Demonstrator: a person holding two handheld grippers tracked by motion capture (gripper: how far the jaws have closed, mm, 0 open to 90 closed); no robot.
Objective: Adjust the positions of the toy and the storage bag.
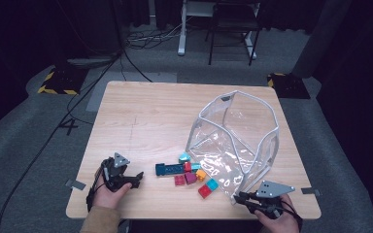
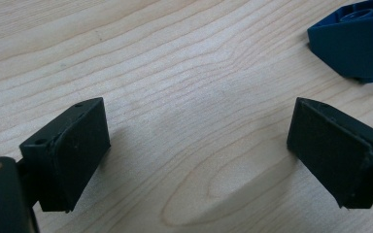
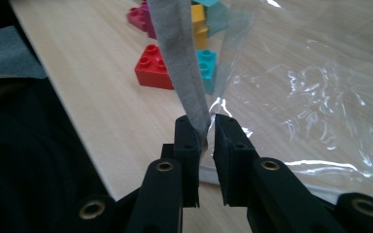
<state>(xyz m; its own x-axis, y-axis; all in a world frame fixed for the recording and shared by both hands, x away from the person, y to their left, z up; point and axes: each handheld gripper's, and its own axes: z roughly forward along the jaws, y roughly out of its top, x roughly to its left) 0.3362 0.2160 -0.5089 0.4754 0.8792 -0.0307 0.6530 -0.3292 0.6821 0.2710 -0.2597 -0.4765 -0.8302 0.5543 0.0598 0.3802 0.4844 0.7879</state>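
The left gripper (image 1: pixel 137 178) rests low with jaws wide apart; the right gripper (image 1: pixel 239 197) is clamped tight.

Around the light wooden desk (image 1: pixel 145 121) lies grey carpet (image 1: pixel 29 145), with black cables (image 1: pixel 92 82) and a dark chair (image 1: pixel 233 29) behind it.

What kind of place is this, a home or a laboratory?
Most likely a lab or recording studio, not a home. A bare wooden table stands on grey carpet among dark curtains, cables trail over the floor, and yellow-and-black hazard-striped bases sit beside the table.
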